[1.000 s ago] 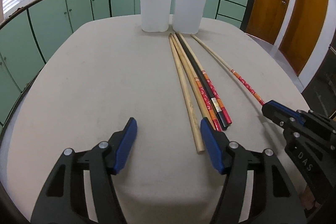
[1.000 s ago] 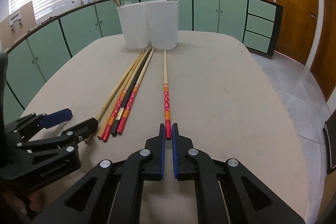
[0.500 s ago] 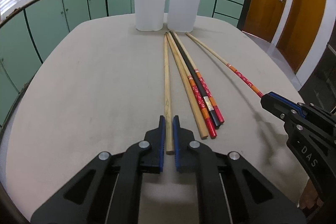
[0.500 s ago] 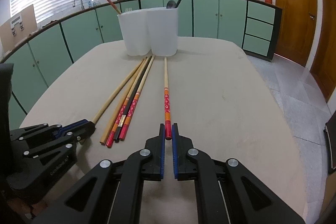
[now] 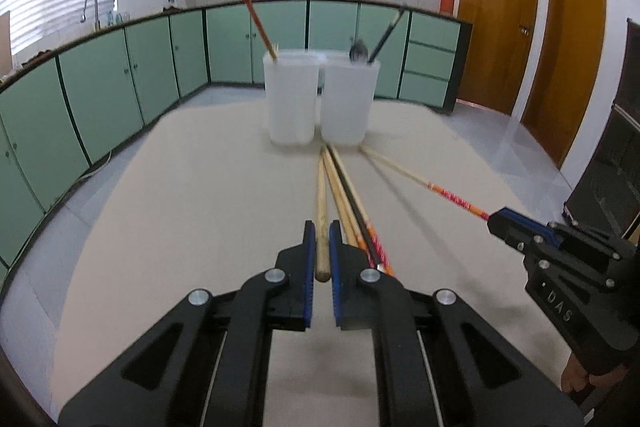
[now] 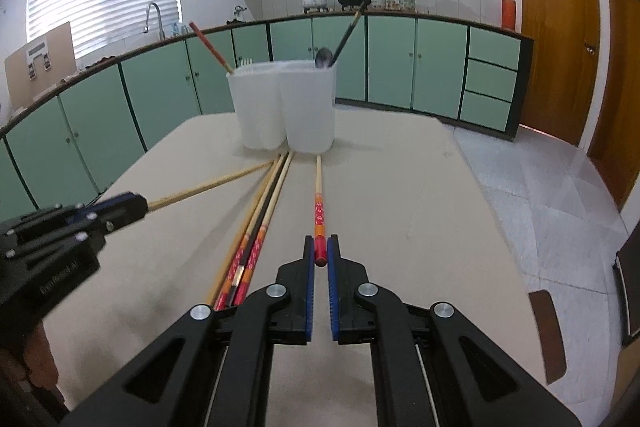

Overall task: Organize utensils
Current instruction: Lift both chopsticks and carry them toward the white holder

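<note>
My left gripper [image 5: 320,233] is shut on the near end of a plain wooden chopstick [image 5: 321,199], lifted off the table. My right gripper [image 6: 319,246] is shut on the red end of a red-and-orange patterned chopstick [image 6: 318,203], also raised at its near end. Several more chopsticks [image 6: 256,227] lie side by side on the beige table [image 6: 400,211]. Two white holder cups [image 5: 290,99] [image 5: 348,99] stand at the far end; the left one holds a red chopstick, the right one a spoon and a black chopstick.
Green kitchen cabinets [image 5: 120,75] curve around behind the table. Wooden doors [image 5: 496,39] stand at the right. The table's right edge drops to a tiled floor [image 6: 560,227].
My left gripper went from open to shut on the plain wooden chopstick. Both grippers have then risen, tilting their chopsticks' near ends up off the table.
</note>
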### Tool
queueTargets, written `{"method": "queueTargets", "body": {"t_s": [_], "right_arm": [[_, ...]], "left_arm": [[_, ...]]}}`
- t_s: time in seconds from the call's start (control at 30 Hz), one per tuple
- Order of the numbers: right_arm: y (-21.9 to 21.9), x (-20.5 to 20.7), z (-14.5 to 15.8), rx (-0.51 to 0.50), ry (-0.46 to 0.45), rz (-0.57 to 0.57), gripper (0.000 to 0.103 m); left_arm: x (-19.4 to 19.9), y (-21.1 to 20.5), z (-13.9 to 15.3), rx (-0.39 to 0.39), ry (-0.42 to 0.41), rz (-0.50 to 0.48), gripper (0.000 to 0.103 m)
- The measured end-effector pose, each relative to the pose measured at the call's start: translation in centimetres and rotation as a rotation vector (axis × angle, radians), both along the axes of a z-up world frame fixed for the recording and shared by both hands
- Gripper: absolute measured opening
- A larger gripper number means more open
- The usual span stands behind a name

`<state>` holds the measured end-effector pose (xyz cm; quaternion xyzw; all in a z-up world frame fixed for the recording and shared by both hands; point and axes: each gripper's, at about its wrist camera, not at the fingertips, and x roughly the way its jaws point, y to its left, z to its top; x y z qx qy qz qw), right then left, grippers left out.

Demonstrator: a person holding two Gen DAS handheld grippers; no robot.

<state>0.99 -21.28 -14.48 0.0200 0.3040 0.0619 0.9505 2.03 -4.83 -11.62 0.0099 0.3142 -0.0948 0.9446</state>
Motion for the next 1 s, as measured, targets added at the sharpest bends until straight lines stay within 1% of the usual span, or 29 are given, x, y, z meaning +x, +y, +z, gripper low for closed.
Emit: {"method": "queueTargets", "body": {"t_s": [0.2, 0.4, 0.53, 0.7, 0.83, 1.0], "right_arm": [[-0.4, 0.1, 2.6, 0.013, -0.034, 0.010, 0.006], [-1.1, 0.9, 6.6, 0.018, -0.085, 0.033, 0.006], [-1.6, 2.1, 9.3, 0.051, -0.101, 0.061, 0.006], [-2.1, 3.9, 11.6, 0.096, -0.088, 0.091, 0.006], [-2.4, 5.6, 13.2, 0.116, -0.080, 0.118, 0.006], [-2.2, 6.4, 14.5, 0.121, -0.087, 0.156, 0.006]], "left_arm": [[-0.1, 0.4, 3.5, -0.029, -0.088, -0.008, 0.006], [0.5, 1.1, 7.0, -0.061, -0.147, -0.023, 0.006], [1.5, 1.2, 8.5, -0.071, -0.163, -0.038, 0.006], [2.4, 1.0, 9.9, -0.091, -0.173, -0.054, 0.006], [2.8, 0.9, 10.8, -0.107, -0.176, -0.060, 0.006], [3.1, 1.0, 11.9, -0.123, -0.191, -0.069, 0.006]]}}
